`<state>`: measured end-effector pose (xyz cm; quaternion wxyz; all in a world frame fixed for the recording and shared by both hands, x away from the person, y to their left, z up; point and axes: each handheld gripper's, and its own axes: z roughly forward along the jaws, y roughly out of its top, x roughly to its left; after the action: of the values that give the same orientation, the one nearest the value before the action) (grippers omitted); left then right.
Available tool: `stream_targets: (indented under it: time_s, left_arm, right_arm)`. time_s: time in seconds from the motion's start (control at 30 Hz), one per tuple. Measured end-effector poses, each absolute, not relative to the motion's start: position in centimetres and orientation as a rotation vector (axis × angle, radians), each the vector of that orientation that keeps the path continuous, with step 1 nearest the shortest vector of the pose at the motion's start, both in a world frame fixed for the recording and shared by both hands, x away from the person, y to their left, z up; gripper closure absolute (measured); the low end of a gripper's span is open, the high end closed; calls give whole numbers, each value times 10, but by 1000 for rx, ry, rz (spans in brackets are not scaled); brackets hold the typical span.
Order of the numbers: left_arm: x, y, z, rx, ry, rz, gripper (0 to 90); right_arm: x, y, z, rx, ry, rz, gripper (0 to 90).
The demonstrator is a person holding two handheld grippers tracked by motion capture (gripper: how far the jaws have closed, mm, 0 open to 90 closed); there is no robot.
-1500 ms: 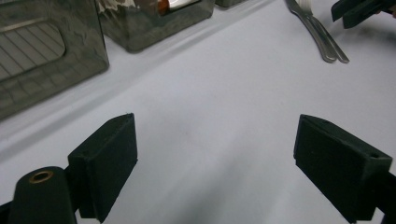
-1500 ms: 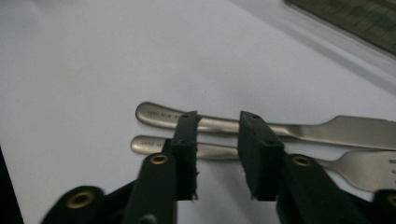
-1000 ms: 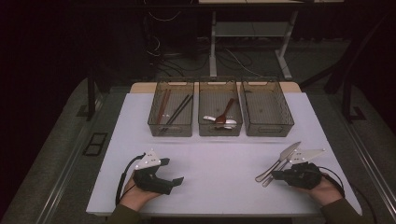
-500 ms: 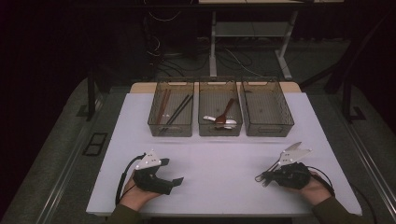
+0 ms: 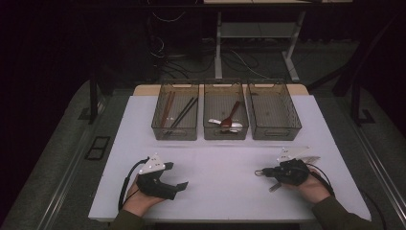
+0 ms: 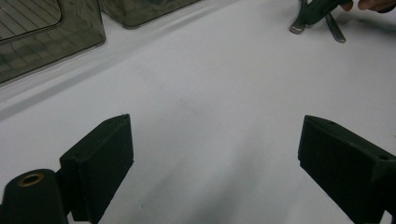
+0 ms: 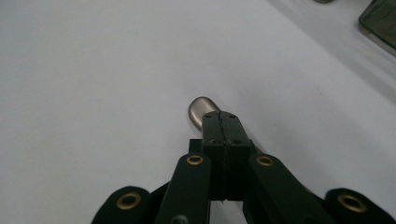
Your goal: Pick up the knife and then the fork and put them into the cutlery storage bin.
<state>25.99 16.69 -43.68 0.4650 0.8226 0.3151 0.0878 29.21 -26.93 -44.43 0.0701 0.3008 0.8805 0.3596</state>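
Right claw (image 5: 265,171) near the front right of the white tabletop (image 5: 225,167), jaws pressed together on a metal utensil (image 7: 201,111); in the right gripper view its rounded grey end pokes out just past the jaw tips, low over the tabletop. Can't tell if it's a spoon or something else. In the left gripper view a second thin metal piece (image 6: 335,30) lies angled beside it under that claw; contact between them unclear. Left claw (image 5: 178,187) at front left, jaws spread wide with bare tabletop between them, gripping nothing; hand (image 5: 139,201) wraps it from behind, grey plate on top. The two claws are well apart, tips pointing roughly toward each other. Farther back, three smoked clear bins sit side by side across the middle of the tabletop: left bin (image 5: 158,125) has dark chopsticks (image 5: 182,112) and a brown pair lying lengthwise, middle bin (image 5: 208,128) has a brown spoon (image 5: 232,112) and a white spoon (image 5: 229,124), right bin (image 5: 293,125) contents too dim to tell.
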Motion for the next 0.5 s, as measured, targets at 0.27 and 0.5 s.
stream_targets:
  time_s: [0.27, 0.5]
  left_arm:
    - [260, 167, -436, 2020, 769, 216, 95]
    - [260, 167, -436, 2017, 768, 212, 95]
  right_arm:
    - [305, -266, -444, 917, 2635, 1085, 895]
    - [286, -279, -434, 871, 2676, 1102, 894]
